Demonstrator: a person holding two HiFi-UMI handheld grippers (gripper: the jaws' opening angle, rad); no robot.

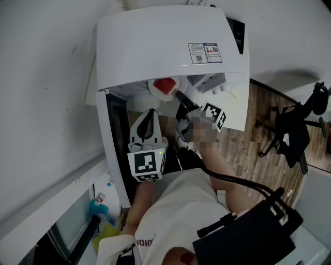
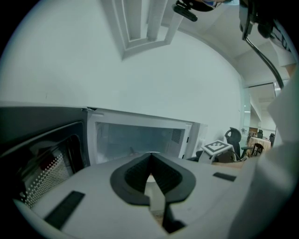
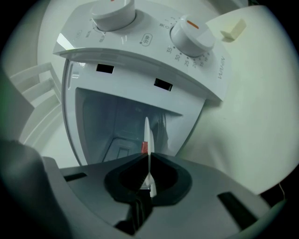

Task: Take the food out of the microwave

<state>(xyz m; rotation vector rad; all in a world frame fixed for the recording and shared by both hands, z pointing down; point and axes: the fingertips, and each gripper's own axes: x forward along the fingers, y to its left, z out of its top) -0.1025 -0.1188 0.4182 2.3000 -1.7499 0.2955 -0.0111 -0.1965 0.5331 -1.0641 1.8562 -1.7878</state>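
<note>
Stood over a white microwave [image 1: 165, 46] with its door [image 1: 116, 150] swung open to the left. Reached the right forearm forward from the body, with the right gripper [image 1: 179, 96] at the mouth of the oven and rolled onto its side, the control panel lying across the top of the right gripper view. Pinched the near rim of a white plate [image 1: 156, 88] in nearly closed jaws, the thin rim edge-on between the pads. Found the red food [image 1: 165, 84] on that plate, at the front edge of the cavity and partly under the oven's top.

Held the left gripper [image 1: 149, 113] lower and nearer the body on a bent arm, just beside the open door and short of the plate. Pointed it slightly down toward the cavity, with jaws closed tip to tip on nothing.

Noted two stickers [image 1: 205, 53] on the oven's top, one with a square code, in print too small to read. Read the numerals 35 and 30 around the numbered dial [image 3: 192, 36], and beside it a sideways brand word, seemingly WAHIN. Could not read the markings round the second dial [image 3: 113, 11].
</note>
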